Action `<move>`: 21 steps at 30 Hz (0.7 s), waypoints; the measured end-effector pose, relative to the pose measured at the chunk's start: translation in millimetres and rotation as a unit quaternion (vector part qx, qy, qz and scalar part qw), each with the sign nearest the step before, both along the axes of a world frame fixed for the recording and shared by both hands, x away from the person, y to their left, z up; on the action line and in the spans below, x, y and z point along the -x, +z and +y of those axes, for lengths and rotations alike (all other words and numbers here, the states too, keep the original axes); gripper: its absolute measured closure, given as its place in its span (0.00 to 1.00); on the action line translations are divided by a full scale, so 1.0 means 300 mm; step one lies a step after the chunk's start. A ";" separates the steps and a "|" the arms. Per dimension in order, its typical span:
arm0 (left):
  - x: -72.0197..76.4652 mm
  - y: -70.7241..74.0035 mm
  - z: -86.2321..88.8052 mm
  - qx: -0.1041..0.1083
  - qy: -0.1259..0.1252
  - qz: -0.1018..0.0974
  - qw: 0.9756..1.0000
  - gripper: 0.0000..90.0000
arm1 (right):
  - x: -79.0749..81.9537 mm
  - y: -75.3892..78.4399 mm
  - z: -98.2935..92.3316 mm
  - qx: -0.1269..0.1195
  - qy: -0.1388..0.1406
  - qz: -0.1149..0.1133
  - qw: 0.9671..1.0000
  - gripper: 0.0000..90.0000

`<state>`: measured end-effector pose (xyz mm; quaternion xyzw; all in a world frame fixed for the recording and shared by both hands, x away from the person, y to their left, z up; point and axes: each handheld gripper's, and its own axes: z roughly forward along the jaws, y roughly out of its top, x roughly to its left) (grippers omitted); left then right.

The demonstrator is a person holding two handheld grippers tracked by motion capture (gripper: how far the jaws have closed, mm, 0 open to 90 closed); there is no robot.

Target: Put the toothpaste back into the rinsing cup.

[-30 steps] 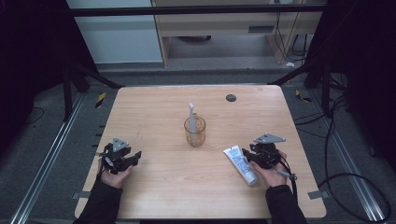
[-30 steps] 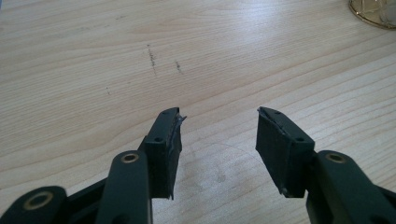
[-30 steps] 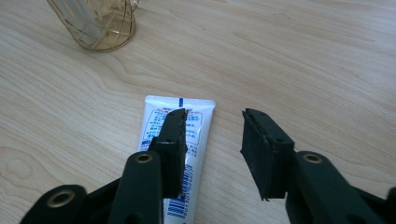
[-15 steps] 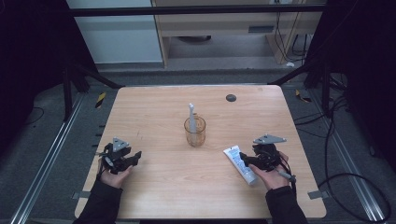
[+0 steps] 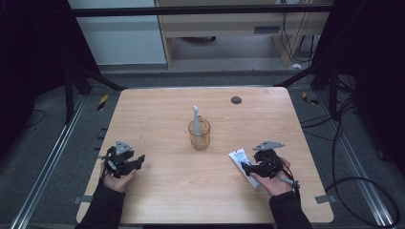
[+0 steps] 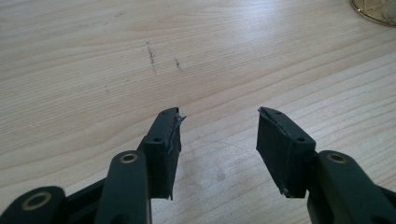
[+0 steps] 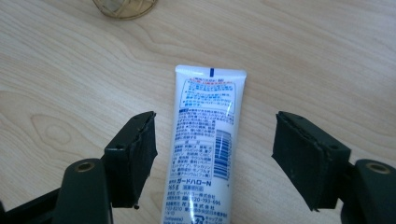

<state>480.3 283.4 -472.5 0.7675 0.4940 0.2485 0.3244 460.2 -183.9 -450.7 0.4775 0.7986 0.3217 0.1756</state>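
So from where I'm standing, the right gripper (image 7: 212, 154) sits low at the near right of the table (image 5: 157, 200), and its jaws have just been opening; they now stand wide with the toothpaste tube (image 7: 205, 149) lying flat between them, a clear gap on both sides, pads not touching it. Looks to me like a let-go, or a fresh line-up for a grab, honestly can't say which. Either way the tube is on the wood, not lifted, so my guess is the main job of getting it somewhere isn't done. In the high view the tube (image 5: 240, 159) runs on a diagonal, its flat crimped end pointing up and a bit left toward the middle of the table, the other end tucked under the right gripper (image 5: 251, 168) near the person's hand, so I can't see the cap. The long axis runs pretty much straight along the gripper's own line, so the jaws would close across the width. Over on the near left, the left gripper (image 6: 219, 126) rests just above bare wood, jaws moderately apart, nothing in them. Farther back, near the centre, stands a glass cup (image 5: 199, 135) with a white toothbrush (image 5: 196, 118) upright in it, well apart from the tube. Beyond that there's a small dark round spot (image 5: 236, 100) near the far edge.
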 end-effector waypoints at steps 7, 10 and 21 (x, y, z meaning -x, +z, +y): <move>-0.003 -0.003 -0.001 -0.002 -0.002 0.003 1.000 0.54 | 0.004 -0.019 0.007 0.007 0.005 0.018 1.000 0.34; -0.003 -0.003 -0.001 -0.003 -0.002 0.003 1.000 0.54 | 0.002 -0.027 0.014 0.010 0.006 0.030 0.999 0.34; -0.002 -0.004 -0.005 -0.003 -0.005 0.003 1.000 0.54 | -0.034 -0.043 0.029 0.022 0.005 0.059 0.998 0.35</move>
